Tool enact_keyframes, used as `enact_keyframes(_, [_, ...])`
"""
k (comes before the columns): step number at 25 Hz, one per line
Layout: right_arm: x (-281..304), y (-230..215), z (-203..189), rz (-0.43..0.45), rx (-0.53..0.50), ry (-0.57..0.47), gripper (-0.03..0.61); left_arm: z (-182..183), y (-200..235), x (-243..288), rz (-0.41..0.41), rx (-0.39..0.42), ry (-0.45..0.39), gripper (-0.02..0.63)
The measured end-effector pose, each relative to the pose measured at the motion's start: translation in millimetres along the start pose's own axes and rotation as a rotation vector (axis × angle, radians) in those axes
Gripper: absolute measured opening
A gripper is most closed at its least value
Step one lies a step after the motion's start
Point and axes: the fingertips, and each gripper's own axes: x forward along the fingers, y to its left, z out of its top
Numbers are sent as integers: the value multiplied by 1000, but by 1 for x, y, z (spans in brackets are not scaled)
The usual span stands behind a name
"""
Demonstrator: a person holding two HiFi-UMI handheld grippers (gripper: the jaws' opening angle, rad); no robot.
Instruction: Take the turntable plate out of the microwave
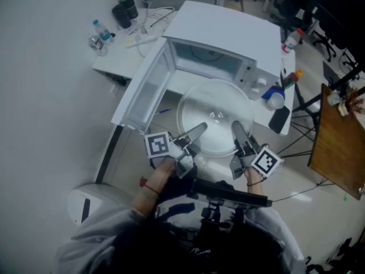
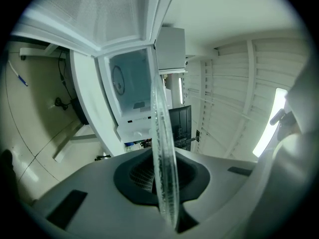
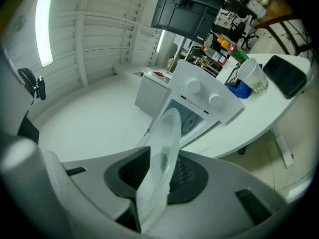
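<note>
A: Grippers first, what are they doing?
B: Both pinch the turntable plate (image 1: 212, 104) by its near rim: left gripper (image 1: 199, 130) on one side, right gripper (image 1: 235, 125) on the other.
A: And the plate?
B: Held up just outside the open microwave (image 1: 228, 27).

At left the open microwave door (image 1: 145, 90) blocks me; at right a cup (image 1: 276, 100) and a bottle (image 1: 290, 79); near side is free.
</note>
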Motion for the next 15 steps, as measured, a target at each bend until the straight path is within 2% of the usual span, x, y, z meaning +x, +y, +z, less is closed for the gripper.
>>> enact_keyframes(4, [-50, -3, 13, 0, -10, 28, 81, -50, -15, 16, -7, 0, -33, 12])
enact_keyframes(8, [-103, -4, 25, -8, -35, 72, 81, -107, -27, 26, 3, -45, -106, 12])
enact_keyframes(12, [-146, -8, 24, -6, -60, 124, 81, -151, -29, 25, 29, -48, -158, 12])
enact_keyframes(15, [-170, -14, 19, 6, -34, 148, 81, -178, -33, 24, 55, -43, -179, 12])
